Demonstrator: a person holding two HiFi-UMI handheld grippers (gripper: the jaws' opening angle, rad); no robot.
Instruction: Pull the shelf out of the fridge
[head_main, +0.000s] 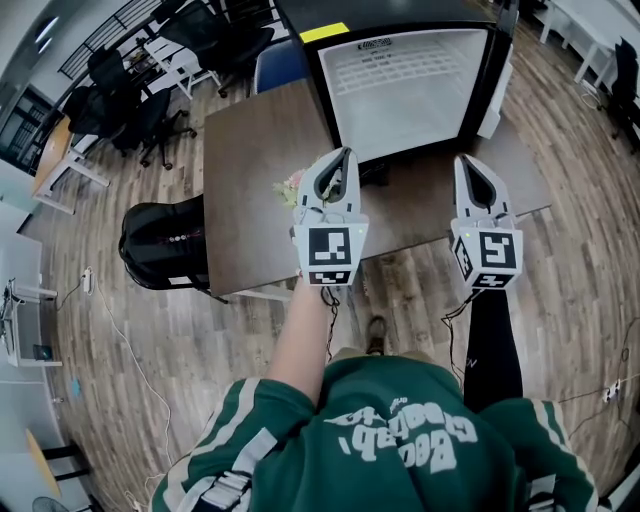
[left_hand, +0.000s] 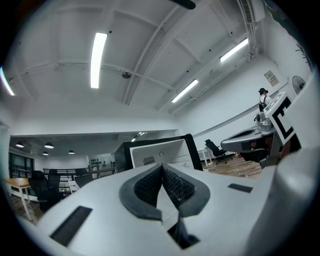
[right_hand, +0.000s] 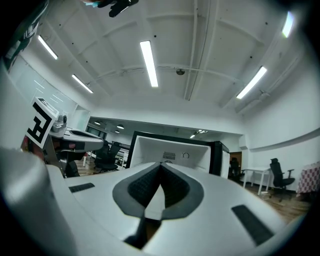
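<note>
right hand-held gripper (head_main: 470, 168), closed, faces the shelf (head_main: 405, 68) lying crosswise.

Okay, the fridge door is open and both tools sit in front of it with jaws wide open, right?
Not quite. The door of the fridge is open and both tools sit in front of it, but their jaws are closed together with nothing between them. The left gripper view shows this for the left tool, the right gripper view for the right tool.
</note>
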